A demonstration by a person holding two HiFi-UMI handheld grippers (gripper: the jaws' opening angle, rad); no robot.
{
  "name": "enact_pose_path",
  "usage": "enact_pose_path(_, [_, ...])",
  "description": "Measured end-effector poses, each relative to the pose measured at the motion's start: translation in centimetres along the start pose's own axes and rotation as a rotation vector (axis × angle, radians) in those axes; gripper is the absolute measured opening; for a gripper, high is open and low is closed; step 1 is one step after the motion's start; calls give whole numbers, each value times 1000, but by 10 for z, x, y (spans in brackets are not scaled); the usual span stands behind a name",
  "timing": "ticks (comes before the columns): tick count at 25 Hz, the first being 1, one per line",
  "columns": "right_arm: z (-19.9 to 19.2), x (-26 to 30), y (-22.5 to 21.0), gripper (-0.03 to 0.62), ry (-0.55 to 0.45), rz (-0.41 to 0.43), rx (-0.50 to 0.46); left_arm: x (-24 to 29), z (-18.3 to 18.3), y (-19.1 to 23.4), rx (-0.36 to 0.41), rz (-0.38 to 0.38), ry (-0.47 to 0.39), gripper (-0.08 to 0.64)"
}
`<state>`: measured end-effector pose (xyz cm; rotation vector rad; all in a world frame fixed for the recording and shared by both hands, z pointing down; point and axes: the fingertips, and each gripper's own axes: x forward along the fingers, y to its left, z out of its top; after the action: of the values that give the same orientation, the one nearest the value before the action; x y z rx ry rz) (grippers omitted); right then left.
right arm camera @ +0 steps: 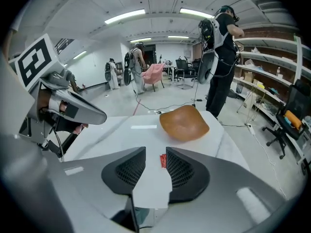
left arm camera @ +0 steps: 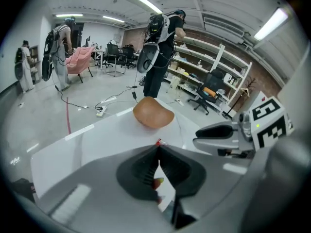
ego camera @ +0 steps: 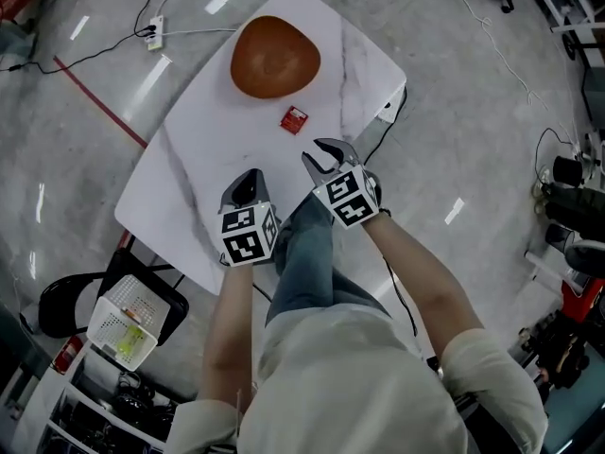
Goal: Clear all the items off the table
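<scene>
The small red packet (ego camera: 294,118) lies on the desk (ego camera: 189,168) near the brown bowl (ego camera: 275,56). It looks light and flat (pinch across its edges). The right tool (ego camera: 326,156) gapes partway, empty; the left tool (ego camera: 248,183) is closed on nothing.

Pale shirt (ego camera: 364,372), blue jeans (ego camera: 307,253), grey hand-held grippers (ego camera: 249,185) (ego camera: 327,156)

The head view looks steeply down from above the person onto the whole white bench (ego camera: 189,168), which lies at the upper centre of the frame. The left gripper view sits close behind the left tongs (left arm camera: 158,147), and the right gripper view close behind the right tongs (right arm camera: 156,152). Both look low across the bench into the room. All three views share the brown bowl (ego camera: 275,57) and the red packet (ego camera: 294,118).
</scene>
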<state>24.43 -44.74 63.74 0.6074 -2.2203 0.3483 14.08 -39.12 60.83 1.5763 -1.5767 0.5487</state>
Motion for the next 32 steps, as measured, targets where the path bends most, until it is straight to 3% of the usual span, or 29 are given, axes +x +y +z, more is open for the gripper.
enact_pose_path(12, [-46,100,-27,229,130,19,-32,72,-33,35,-73,52,62,8])
enact_pose_path(32, [-84,195,-45,291,233,44,-99,135,-64,59,-156,85,105,8])
